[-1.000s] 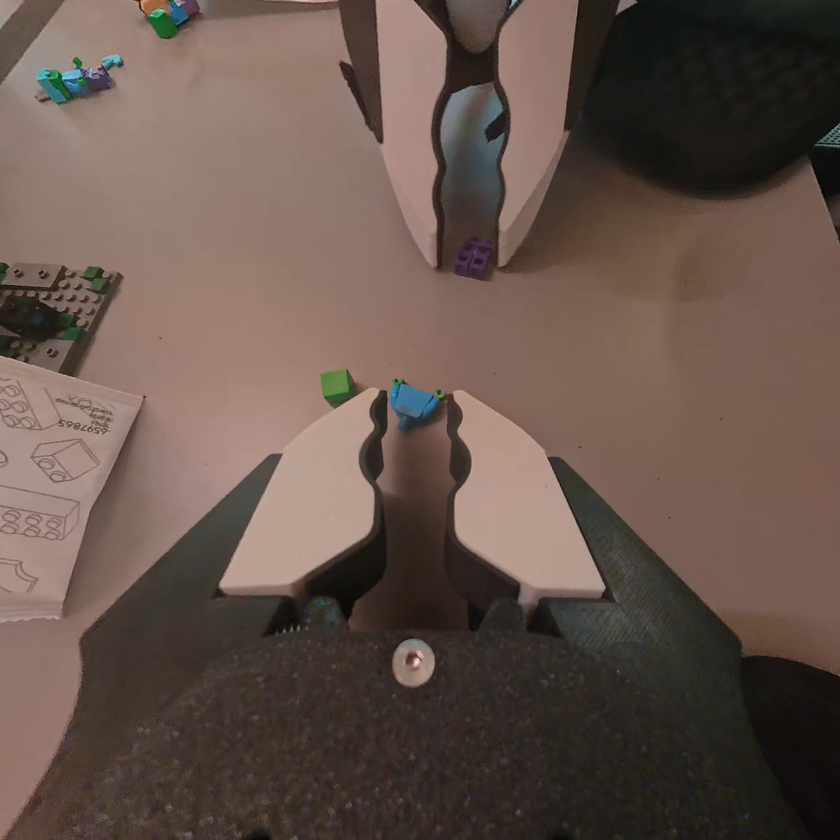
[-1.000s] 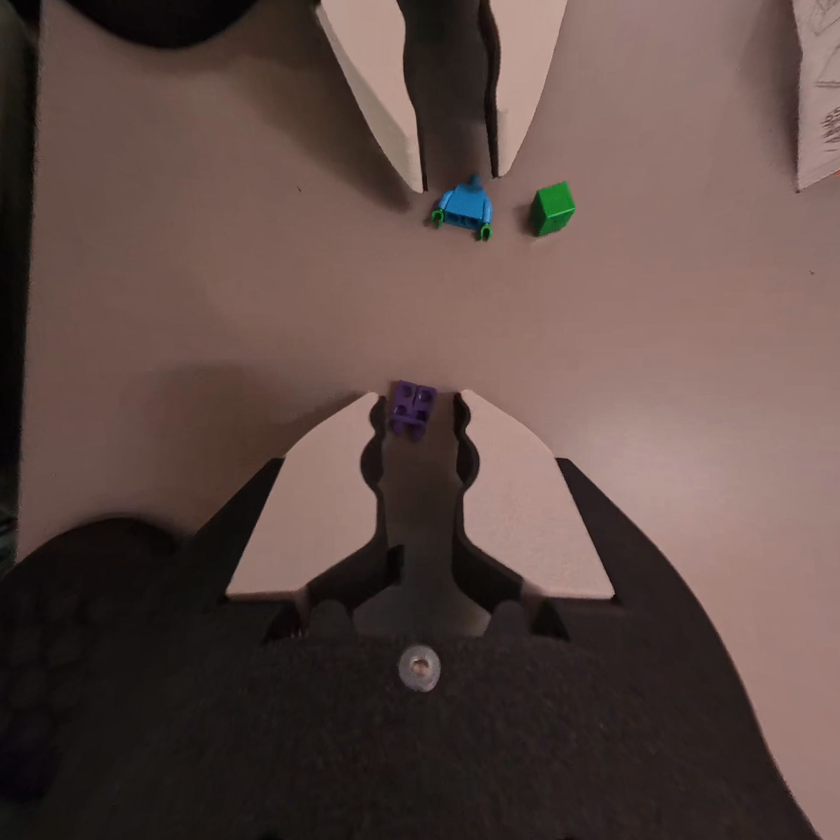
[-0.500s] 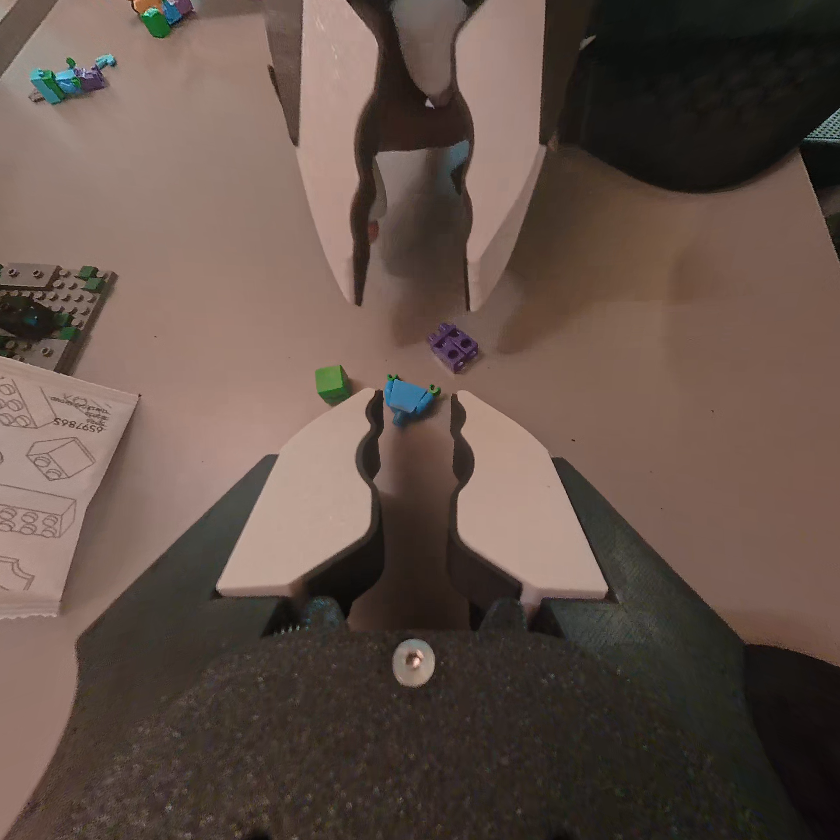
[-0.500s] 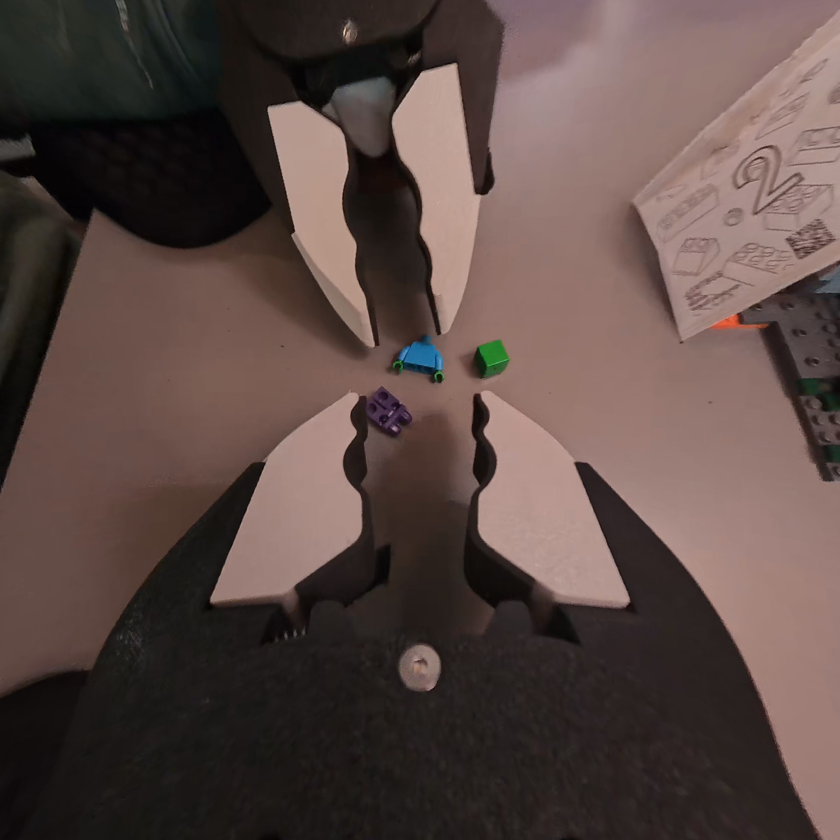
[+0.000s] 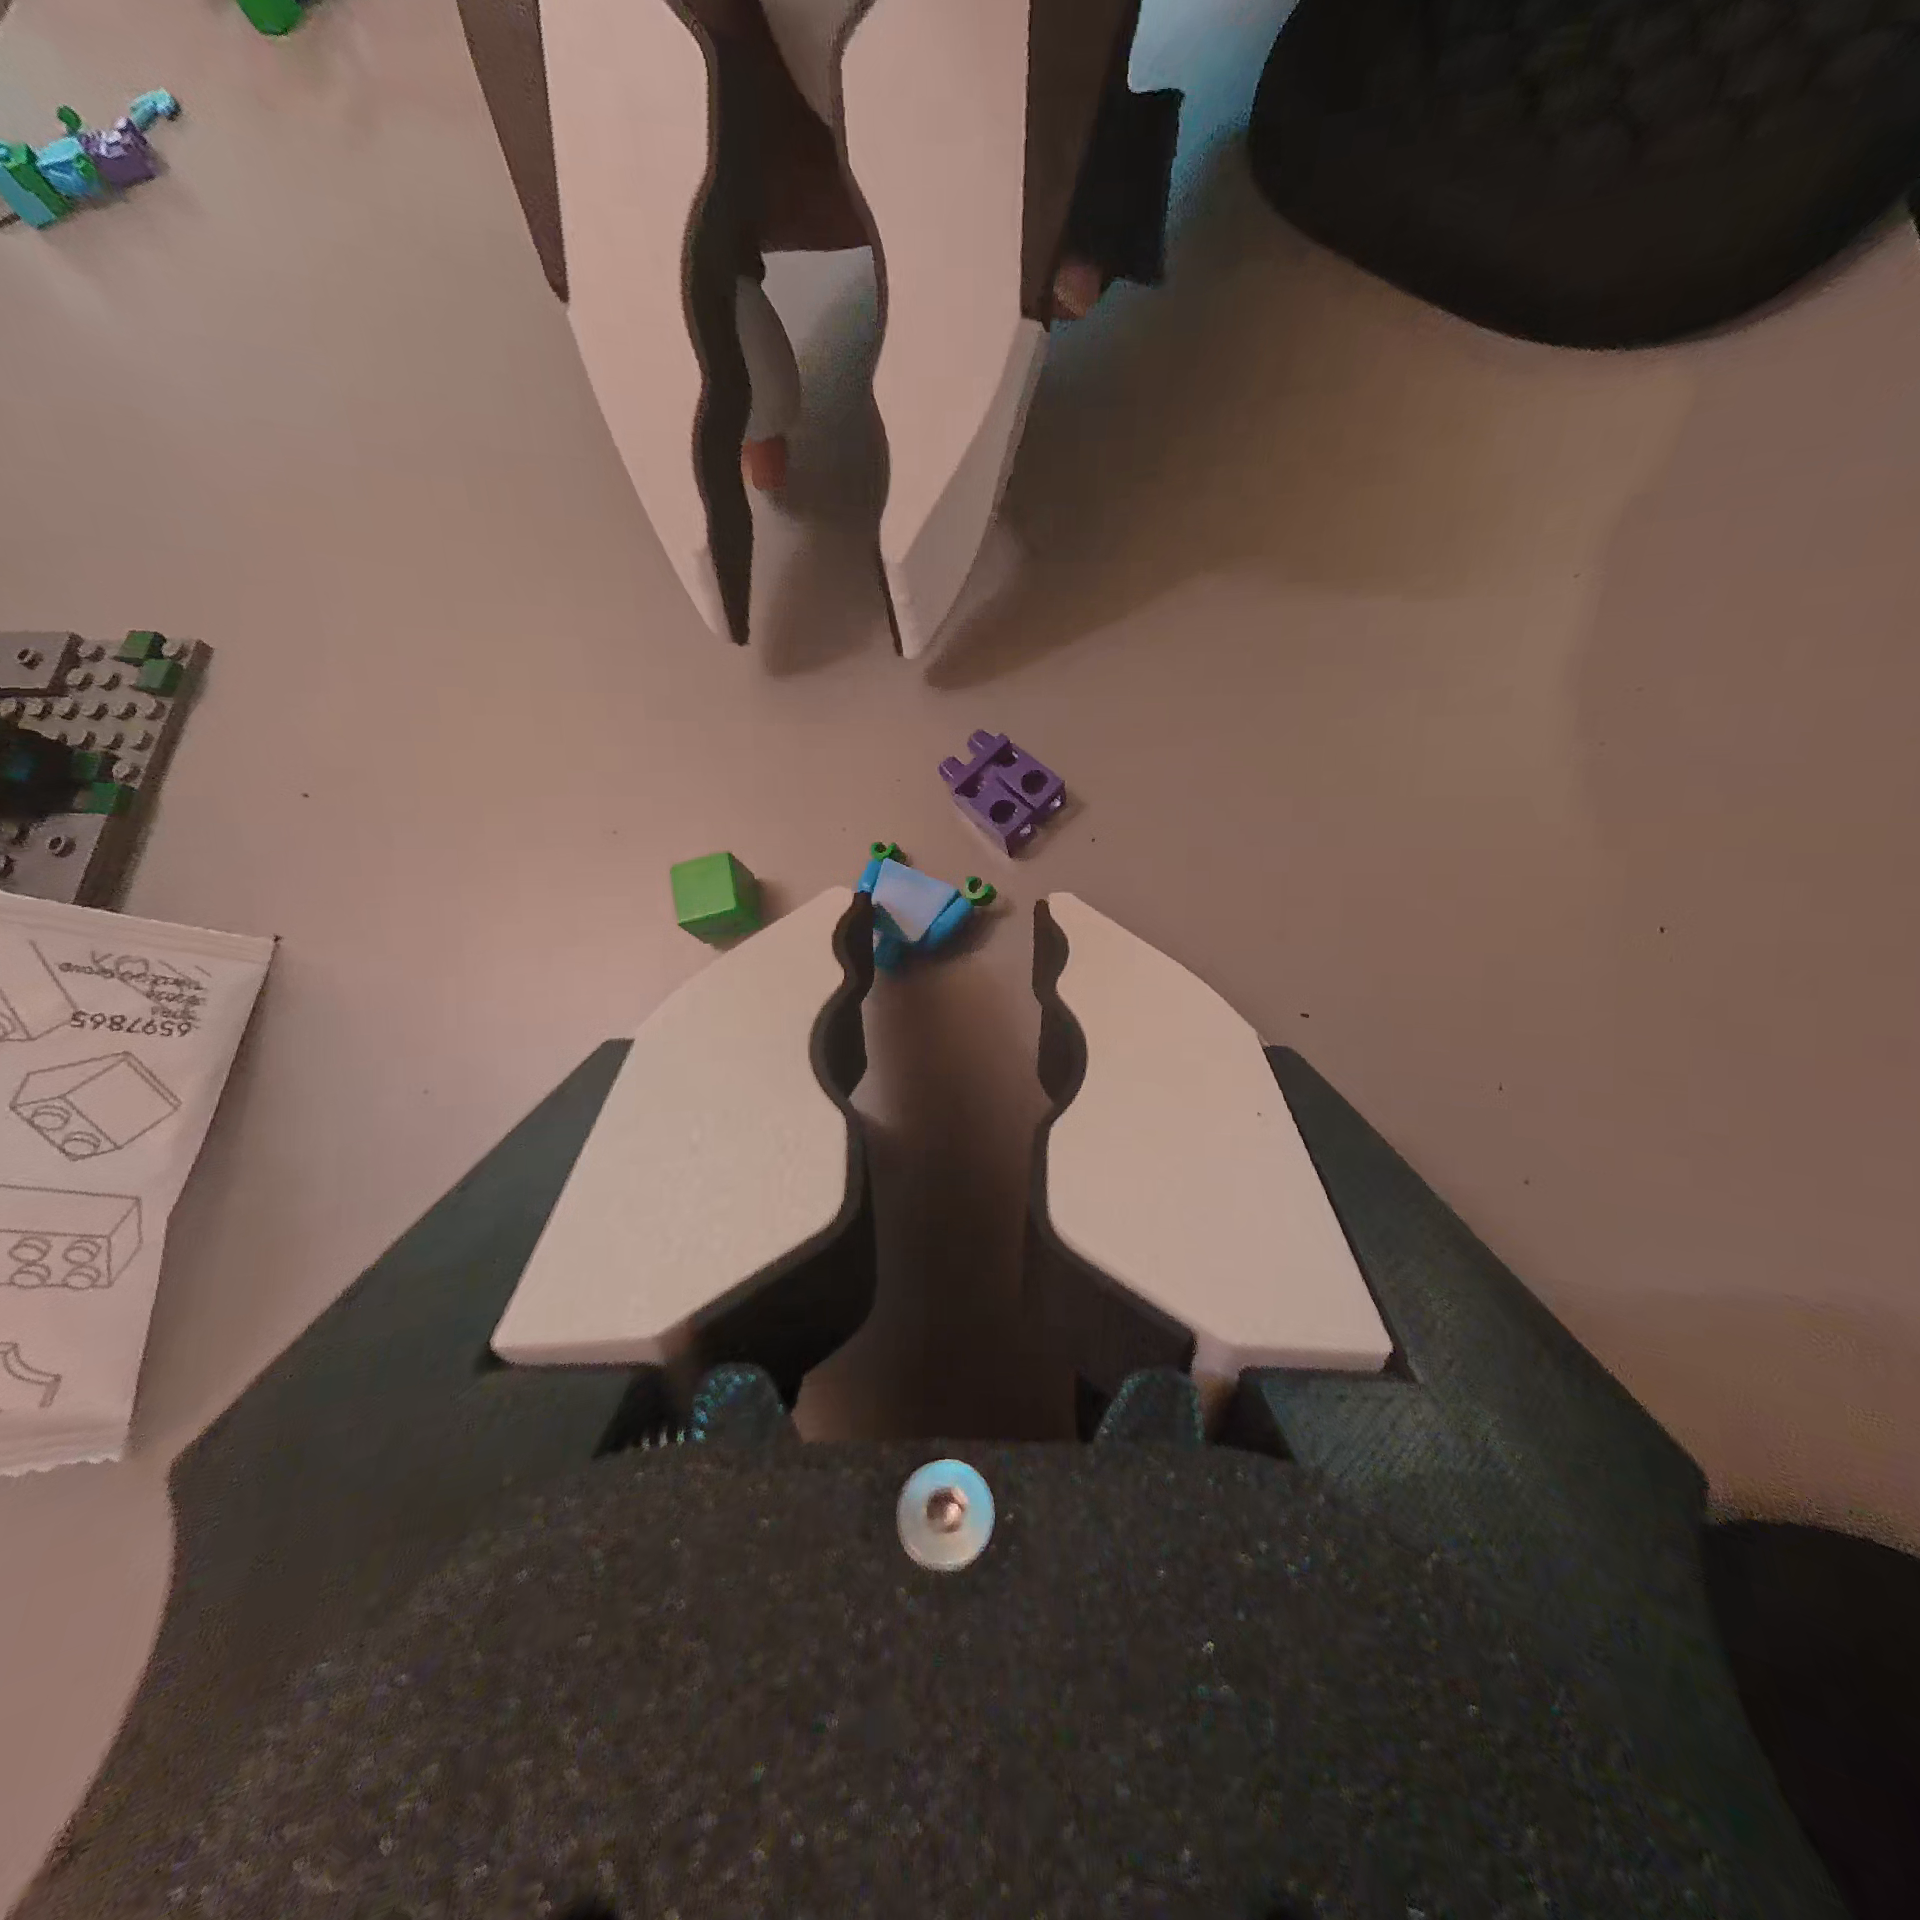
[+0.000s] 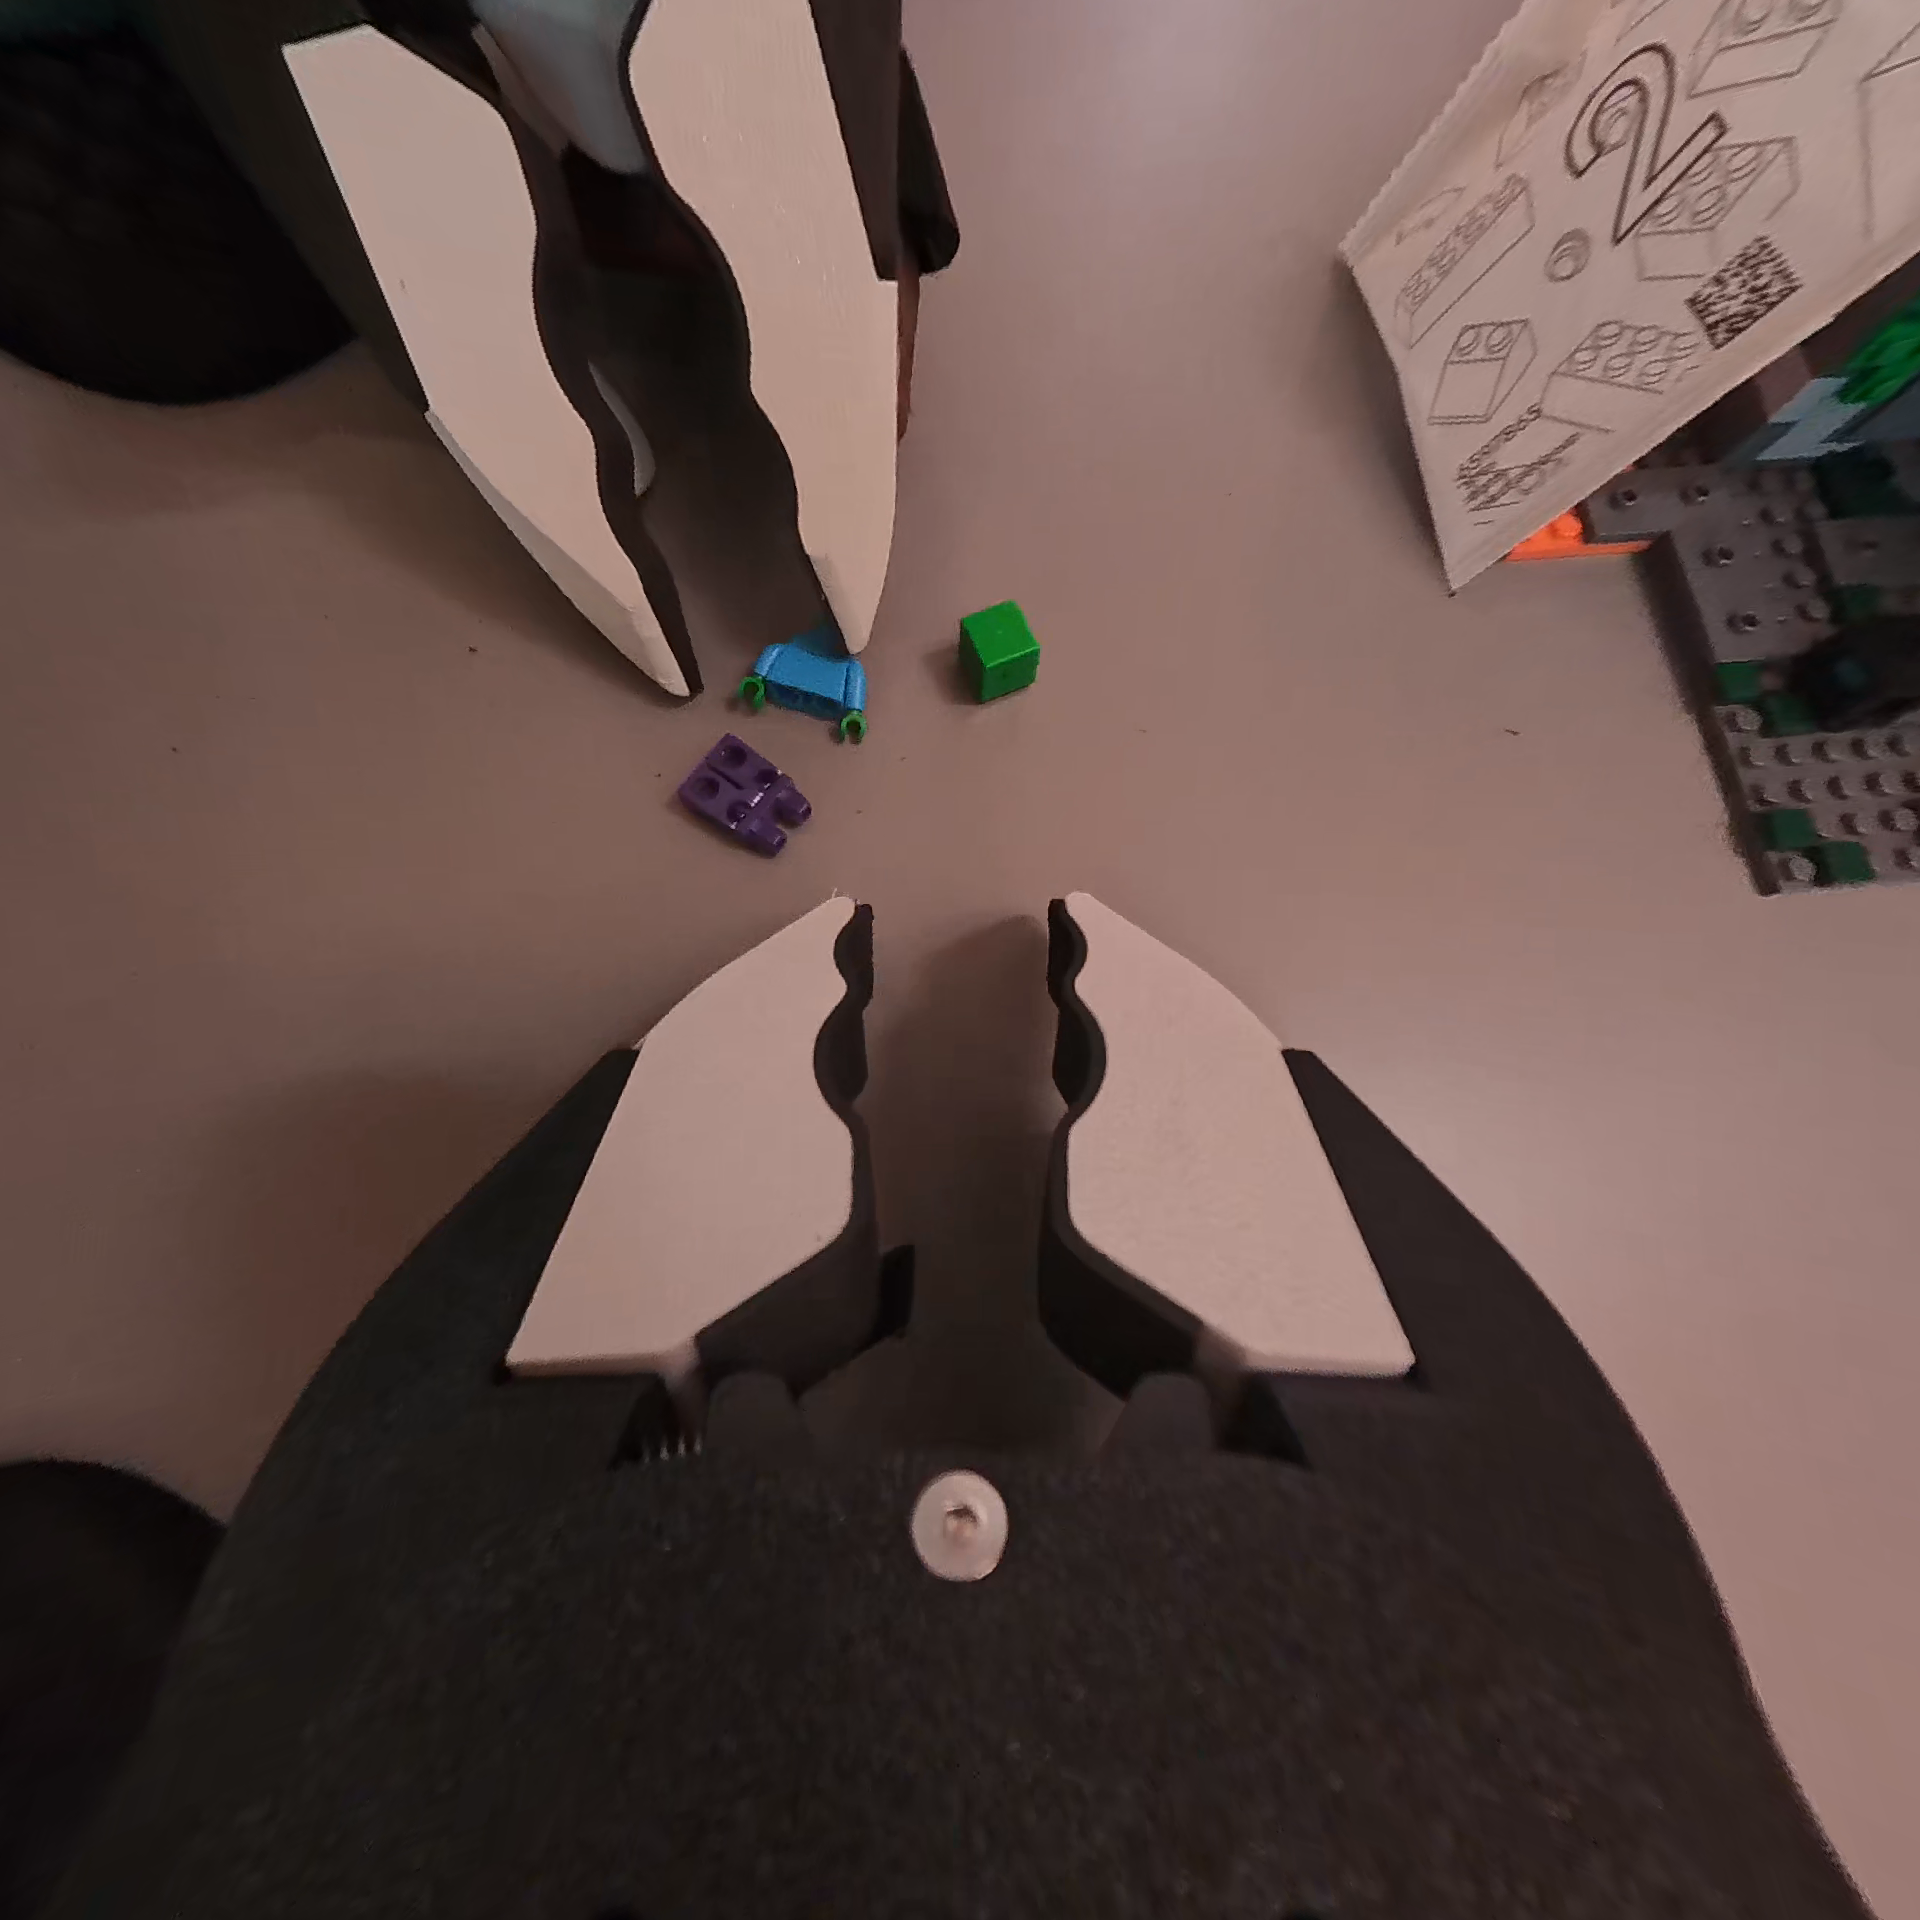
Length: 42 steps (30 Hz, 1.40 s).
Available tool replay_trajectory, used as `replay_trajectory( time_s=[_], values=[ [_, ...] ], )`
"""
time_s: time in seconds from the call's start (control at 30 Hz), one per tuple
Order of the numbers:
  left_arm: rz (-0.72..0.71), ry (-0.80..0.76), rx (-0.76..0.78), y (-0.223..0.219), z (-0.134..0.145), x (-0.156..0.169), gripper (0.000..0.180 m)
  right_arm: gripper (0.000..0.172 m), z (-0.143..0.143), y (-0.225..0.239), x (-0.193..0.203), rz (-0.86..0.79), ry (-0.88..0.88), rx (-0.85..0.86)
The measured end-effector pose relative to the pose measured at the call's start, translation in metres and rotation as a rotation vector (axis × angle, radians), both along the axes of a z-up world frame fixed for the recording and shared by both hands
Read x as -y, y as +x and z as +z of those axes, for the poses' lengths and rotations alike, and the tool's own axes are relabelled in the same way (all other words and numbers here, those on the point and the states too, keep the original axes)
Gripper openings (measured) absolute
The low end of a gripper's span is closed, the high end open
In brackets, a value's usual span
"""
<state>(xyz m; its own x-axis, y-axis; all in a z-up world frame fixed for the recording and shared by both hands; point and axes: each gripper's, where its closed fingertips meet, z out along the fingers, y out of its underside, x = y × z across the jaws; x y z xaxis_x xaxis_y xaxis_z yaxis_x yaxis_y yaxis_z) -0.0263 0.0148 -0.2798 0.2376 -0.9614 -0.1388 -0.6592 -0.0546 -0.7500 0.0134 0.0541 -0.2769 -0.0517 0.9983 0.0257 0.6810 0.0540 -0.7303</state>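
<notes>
My left gripper is open low over the table. A blue minifigure torso with green hands lies on the table between its fingertips, against the left finger, with a gap to the right one. A green cube sits just left of it. A purple minifigure leg piece lies flat just beyond. My right gripper is open and empty, short of the purple leg piece. In the right wrist view the left gripper stands over the torso, next to the cube. The right gripper faces me in the left wrist view.
A grey studded baseplate with a small build is at the left; it also shows in the right wrist view. A printed paper bag lies beside it. Loose coloured bricks lie far left. A dark rounded object is beyond the table edge. My hands' fingertips stand some 6 cm from each other.
The right gripper brought the purple leg piece toward the torso, opened, left it on the table and drew back. The left gripper opened slightly around the torso, which stays on the table.
</notes>
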Motion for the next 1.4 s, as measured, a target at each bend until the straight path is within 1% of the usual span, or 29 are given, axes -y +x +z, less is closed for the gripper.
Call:
replay_trajectory(
  time_s=[0.13,0.23,0.4,0.5,0.63,0.7,0.87,1.0,1.03,1.07,1.17,1.27,1.33,1.4],
  values=[
    [0.015,0.006,0.000,0.000,0.000,-0.003,0.029,0.032,-0.001,-0.001,0.002,0.007,0.004,0.006],
    [0.031,0.043,0.007,-0.001,0.002,-0.008,0.029,0.032,-0.001,-0.001,0.003,0.009,0.003,0.005],
    [0.029,0.031,0.001,0.001,0.001,-0.007,0.028,0.031,-0.001,-0.002,0.004,0.013,0.006,0.005],
    [0.033,0.019,-0.005,0.003,0.000,-0.008,0.022,0.031,-0.002,-0.003,0.005,0.018,0.010,0.008],
    [0.029,0.048,-0.014,0.004,0.000,-0.008,0.021,0.031,-0.002,-0.004,0.005,0.016,0.009,0.006],
    [0.015,0.085,0.016,0.006,0.007,-0.008,0.000,0.030,-0.002,-0.004,0.004,0.015,0.008,0.006],
    [0.019,0.079,-0.033,0.000,-0.001,-0.008,0.000,0.030,-0.002,-0.004,0.005,0.015,0.008,0.006],
    [0.049,0.108,0.001,-0.003,0.008,-0.013,0.000,0.030,-0.002,-0.003,0.004,0.015,0.013,0.009],
    [0.061,0.115,-0.001,-0.005,0.009,-0.015,0.003,0.030,-0.002,-0.003,0.004,0.015,0.014,0.011],
    [0.077,0.121,0.001,-0.008,0.010,-0.018,0.015,0.030,-0.002,-0.003,0.004,0.014,0.015,0.011],
    [0.129,0.110,-0.007,-0.017,0.011,-0.026,0.031,0.030,-0.002,-0.003,0.004,0.014,0.015,0.013],
    [0.147,0.040,-0.021,-0.022,0.006,-0.026,0.042,0.030,-0.003,-0.003,0.004,0.014,0.016,0.015],
    [0.164,0.004,-0.047,-0.023,-0.001,-0.028,0.043,0.030,-0.003,-0.003,0.005,0.015,0.016,0.017],
    [0.174,-0.034,-0.058,-0.023,-0.003,-0.029,0.031,0.030,-0.003,-0.003,0.005,0.015,0.017,0.021]
  ],
)
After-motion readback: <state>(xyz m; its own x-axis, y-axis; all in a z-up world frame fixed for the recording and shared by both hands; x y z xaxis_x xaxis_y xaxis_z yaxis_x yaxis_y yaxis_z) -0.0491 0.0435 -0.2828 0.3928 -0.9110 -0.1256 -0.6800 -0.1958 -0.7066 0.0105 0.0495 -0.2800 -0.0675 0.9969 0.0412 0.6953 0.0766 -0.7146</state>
